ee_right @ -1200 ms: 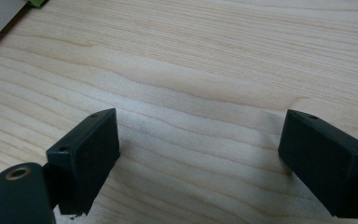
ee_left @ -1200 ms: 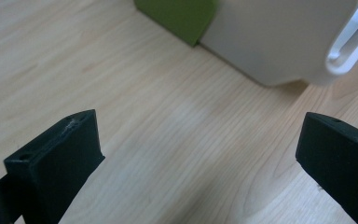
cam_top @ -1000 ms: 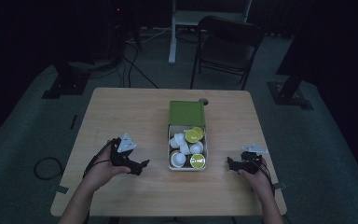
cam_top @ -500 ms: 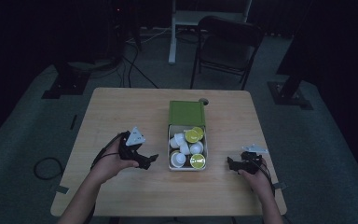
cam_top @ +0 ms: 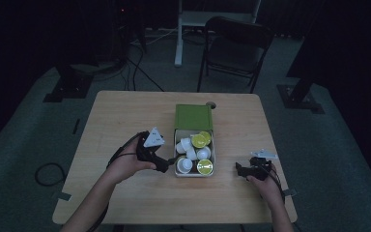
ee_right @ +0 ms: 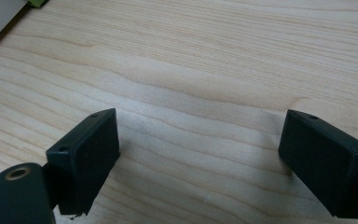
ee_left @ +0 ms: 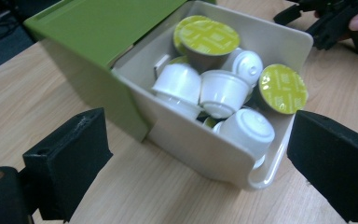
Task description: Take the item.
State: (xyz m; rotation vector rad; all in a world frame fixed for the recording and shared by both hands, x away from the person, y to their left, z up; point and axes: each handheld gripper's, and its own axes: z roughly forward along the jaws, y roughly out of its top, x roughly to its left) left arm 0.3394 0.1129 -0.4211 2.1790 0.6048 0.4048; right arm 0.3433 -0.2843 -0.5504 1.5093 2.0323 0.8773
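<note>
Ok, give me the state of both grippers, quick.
Left gripper: open, holding nothing, jaws facing the white tray of coffee capsules.
Right gripper: open, holding nothing, above bare table.

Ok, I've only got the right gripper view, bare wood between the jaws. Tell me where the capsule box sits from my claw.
Observer: The white tray lies on the table to the left of your right claw, apart from it.
Operator: Report what's in it.
Observer: Capsules, some white and some with yellow-green lids, heaped loosely.
Operator: Now give me the other claw.
Observer: The left claw is open at the tray's left side. Its jaws frame the tray's near corner, and I can't see them touching it.
</note>
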